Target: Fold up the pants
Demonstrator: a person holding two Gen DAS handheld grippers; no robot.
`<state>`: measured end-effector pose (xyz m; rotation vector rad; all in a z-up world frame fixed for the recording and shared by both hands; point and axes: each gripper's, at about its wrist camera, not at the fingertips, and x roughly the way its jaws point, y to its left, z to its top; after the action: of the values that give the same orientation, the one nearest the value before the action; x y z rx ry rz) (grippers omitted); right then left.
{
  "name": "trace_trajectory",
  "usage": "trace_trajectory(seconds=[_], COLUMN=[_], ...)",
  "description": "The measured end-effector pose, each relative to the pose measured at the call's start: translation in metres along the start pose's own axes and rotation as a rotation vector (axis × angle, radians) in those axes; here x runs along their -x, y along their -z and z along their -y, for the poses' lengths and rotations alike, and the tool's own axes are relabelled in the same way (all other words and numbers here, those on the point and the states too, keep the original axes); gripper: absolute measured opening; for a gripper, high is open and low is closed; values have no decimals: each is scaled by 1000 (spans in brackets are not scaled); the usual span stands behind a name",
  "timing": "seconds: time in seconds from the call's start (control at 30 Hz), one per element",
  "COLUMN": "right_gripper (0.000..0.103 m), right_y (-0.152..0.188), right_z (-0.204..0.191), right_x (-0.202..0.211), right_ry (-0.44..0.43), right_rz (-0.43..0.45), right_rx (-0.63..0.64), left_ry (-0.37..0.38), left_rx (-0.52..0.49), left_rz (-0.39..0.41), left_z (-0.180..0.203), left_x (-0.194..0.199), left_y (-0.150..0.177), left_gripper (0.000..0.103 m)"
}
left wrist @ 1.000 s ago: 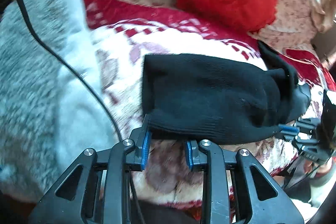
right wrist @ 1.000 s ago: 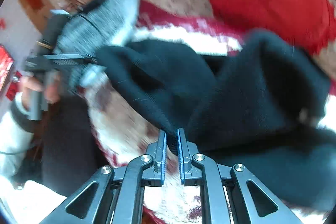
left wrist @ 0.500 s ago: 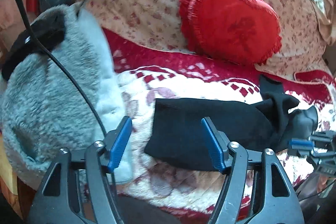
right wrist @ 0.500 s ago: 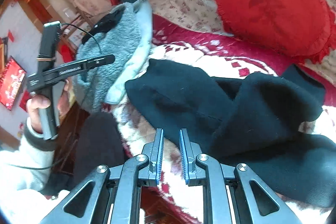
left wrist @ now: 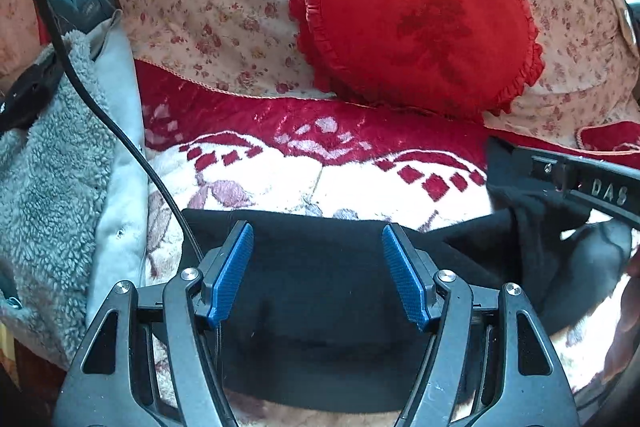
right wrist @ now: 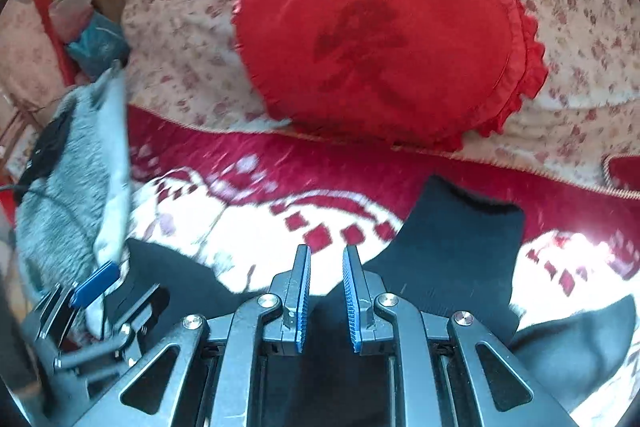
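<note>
Since half a second ago the left gripper (left wrist: 318, 269) has come forward and lower, so its wide-spread jaws now frame the near end of the black pants (left wrist: 320, 291) instead of standing short of them. The right gripper (right wrist: 325, 293) has also swung round from the side and now looks across the pants toward the cushion, its jaws parted a little further than before.

The pants lie partly folded on the red and white blanket (left wrist: 340, 179). One flat end stretches under the left gripper, and the rest bunches up toward the right of the left view. In the right view one leg end (right wrist: 464, 247) sticks up onto the blanket, while the other part (right wrist: 576, 343) runs off low on the right.

The left gripper is wide open with cloth between its blue pads (left wrist: 232, 273), gripping nothing. The right gripper has a narrow gap between its pads (right wrist: 301, 295) and nothing is clamped there either; dark cloth lies below it.

A grey fleece jacket (left wrist: 52, 211) lies just beside the pants on the left, with a black cable (left wrist: 132, 151) running across it. Behind the blanket a red heart-shaped cushion (left wrist: 416, 23) leans against a flowered cover (left wrist: 208, 7).
</note>
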<state>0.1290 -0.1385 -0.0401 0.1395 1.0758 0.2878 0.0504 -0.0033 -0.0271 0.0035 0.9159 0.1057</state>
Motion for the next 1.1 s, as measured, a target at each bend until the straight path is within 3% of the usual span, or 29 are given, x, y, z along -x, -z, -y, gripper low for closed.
trace_trajectory(seconds=[0.2, 0.43, 0.53, 0.6, 0.73, 0.83, 1.1], right_gripper=[15, 32, 32, 33, 38, 43, 43], right_y=[4, 26, 29, 28, 16, -2, -39], right_z=[5, 31, 50, 57, 73, 89, 108], right_x=[7, 16, 13, 11, 5, -10, -101], right_ry=[-43, -18, -11, -33, -26, 25, 137], right_rz=[11, 3, -11, -15, -7, -12, -180], right_rx=[1, 8, -27, -51, -108, -133, -107], left_ry=[-8, -28, -70, -57, -65, -54, -69], left_rx=[1, 52, 82, 93, 77, 93, 69], left_rz=[-1, -20, -67, -110, -103, -108, -105], left_z=[-6, -41, -52, -53, -47, -48, -43], left_x=[2, 6, -13, -29, -41, -42, -50], left_y=[4, 23, 32, 37, 40, 36, 32], left_gripper=[67, 67, 67, 67, 69, 69, 70])
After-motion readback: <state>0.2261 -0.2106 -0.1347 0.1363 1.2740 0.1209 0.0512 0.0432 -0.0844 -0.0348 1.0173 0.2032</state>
